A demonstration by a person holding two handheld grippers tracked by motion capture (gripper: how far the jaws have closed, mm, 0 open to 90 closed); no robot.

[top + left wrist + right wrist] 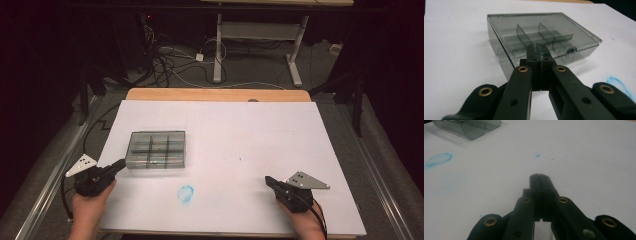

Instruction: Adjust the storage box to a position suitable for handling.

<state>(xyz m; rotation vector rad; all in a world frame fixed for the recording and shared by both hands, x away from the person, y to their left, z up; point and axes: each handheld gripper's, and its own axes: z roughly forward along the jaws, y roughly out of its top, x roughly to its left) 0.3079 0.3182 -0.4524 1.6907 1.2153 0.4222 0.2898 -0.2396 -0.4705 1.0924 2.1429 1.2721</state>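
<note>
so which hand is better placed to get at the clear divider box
Left. The left tool points at the clear divider box, with its shut tips close to the near edge. The right tool rests far across the white table, also shut.

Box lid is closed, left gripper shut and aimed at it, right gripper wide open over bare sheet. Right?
One error: the right gripper is shut, jaws pressed together with nothing between them, as the right gripper view shows. The rest holds: the box has its lid closed and the left gripper is shut, aimed at it.

High view looks down the table; gripper views sit low, sharing the compartment box (pixel 156 149), perhaps partly
</note>
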